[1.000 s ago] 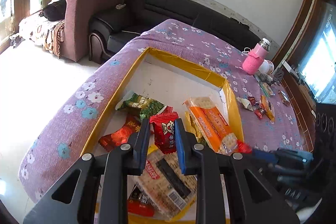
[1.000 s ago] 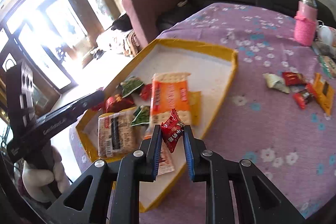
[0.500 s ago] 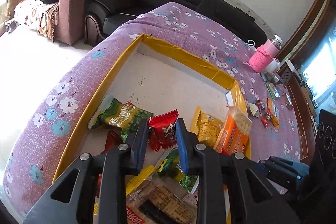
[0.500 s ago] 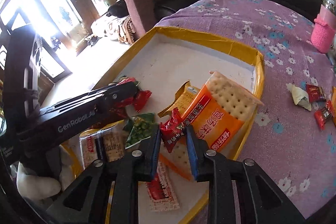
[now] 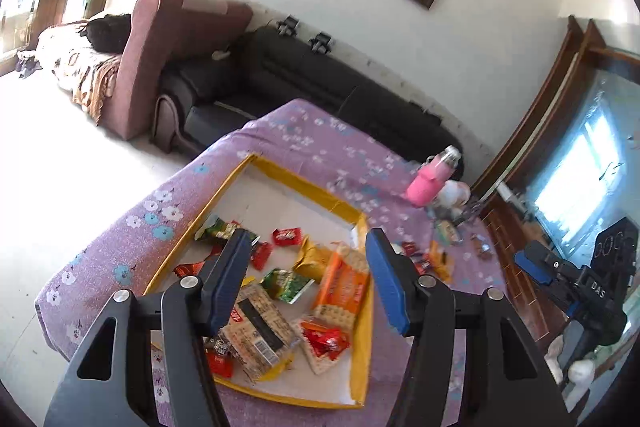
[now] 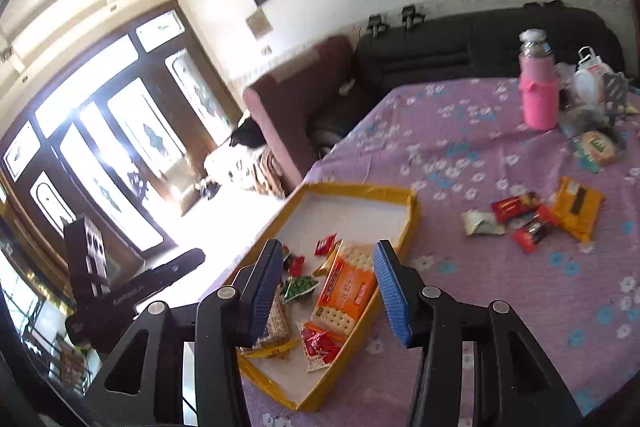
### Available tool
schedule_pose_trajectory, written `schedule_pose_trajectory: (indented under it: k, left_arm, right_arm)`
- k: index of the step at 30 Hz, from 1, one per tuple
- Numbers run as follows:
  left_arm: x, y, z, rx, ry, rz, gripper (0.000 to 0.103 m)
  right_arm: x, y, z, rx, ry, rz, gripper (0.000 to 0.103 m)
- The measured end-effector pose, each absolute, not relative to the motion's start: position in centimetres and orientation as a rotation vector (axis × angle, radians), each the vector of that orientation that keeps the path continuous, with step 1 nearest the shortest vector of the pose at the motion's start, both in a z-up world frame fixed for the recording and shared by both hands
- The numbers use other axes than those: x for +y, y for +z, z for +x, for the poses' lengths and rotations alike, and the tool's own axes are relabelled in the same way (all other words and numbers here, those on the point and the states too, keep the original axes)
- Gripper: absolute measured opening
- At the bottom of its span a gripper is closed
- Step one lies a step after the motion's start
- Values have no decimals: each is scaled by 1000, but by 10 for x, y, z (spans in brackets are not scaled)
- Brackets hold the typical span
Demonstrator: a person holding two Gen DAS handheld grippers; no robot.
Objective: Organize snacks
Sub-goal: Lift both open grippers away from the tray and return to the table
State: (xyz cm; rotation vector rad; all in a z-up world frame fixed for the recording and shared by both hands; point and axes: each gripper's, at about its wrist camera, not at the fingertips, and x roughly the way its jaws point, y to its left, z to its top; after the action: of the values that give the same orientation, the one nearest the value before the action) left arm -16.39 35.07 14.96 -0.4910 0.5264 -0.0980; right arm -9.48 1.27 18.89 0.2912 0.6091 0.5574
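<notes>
Most snacks already lie in the yellow tray (image 6: 412, 215); a few packets (image 6: 532, 219) wait near the table's far edge. Both the left gripper (image 5: 306, 275) and the right gripper (image 6: 326, 287) have jaws opening, with nothing between them.

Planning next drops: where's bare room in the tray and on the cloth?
Free: the tray's far half, behind the small red packets. Also the purple cloth between the tray's right wall and the loose snack cluster. Crowded: the tray's near half around the orange cracker pack, and the far corner by the pink bottle.
</notes>
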Motion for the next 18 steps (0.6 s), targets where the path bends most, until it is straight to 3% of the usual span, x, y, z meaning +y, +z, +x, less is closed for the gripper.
schedule_pose_trajectory:
  k: [6,12,14,16,18]
  left_arm:
    - [395,213,-231,331,-107,-565,71]
    - [404,295,-271,213,247,-254,72]
    - [398,323,-275,162,489,-83,83]
    - [395,347,-276,102,627,12,87]
    - [395,369,-278,56,673,37,95]
  right_arm:
    - [-101,270,-165,423,401,307,57]
    - [-189,367,-241,175,277,335,58]
    - [-212,406,-263,82,230,338,60]
    - [-231,449,-279,5,169,329,62]
    - [-243,489,-293,-51,129,306,70]
